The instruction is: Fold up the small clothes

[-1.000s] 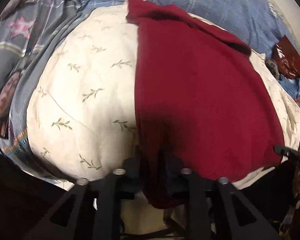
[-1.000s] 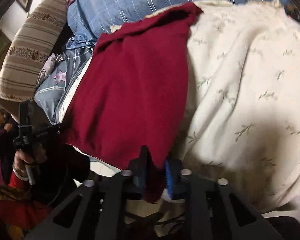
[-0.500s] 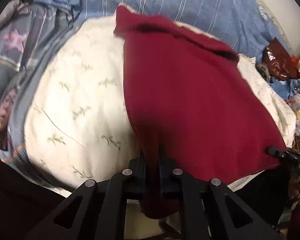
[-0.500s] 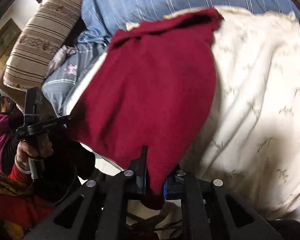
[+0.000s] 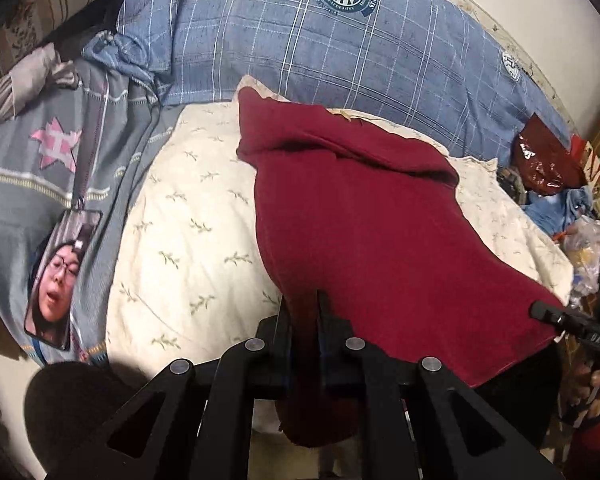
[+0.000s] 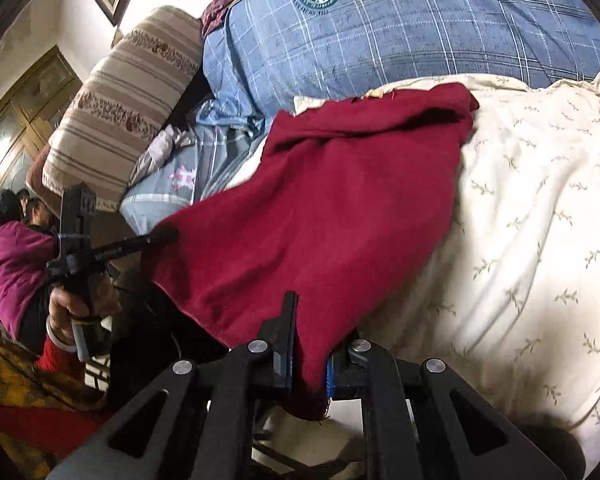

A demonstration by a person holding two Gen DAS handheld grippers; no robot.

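Left wrist view: left gripper (image 5: pixel 300 312) is clamped tight on the near-left corner of the dark red knit garment (image 5: pixel 372 232). The garment lies spread over the cream leaf-print quilt (image 5: pixel 188 216) on the bed, near hem lifted off the edge, far end bunched with a small flap turned over. The right gripper tip (image 5: pixel 548 314) shows at the near-right corner. Blue plaid pillow (image 5: pixel 340 52) sits behind, a phone (image 5: pixel 60 276) lies on the grey bedding to the left.

Right wrist view: right gripper (image 6: pixel 308 344) is pinched shut on the near-right corner, cloth hanging below the jaws. The left gripper, in the person's hand (image 6: pixel 76 304), holds the opposite corner, hem taut between them.

Progress, my read: early. Both near corners are secured, no clean fold visible yet. Remaining: carry the hem to the far end, flatten, fold again.
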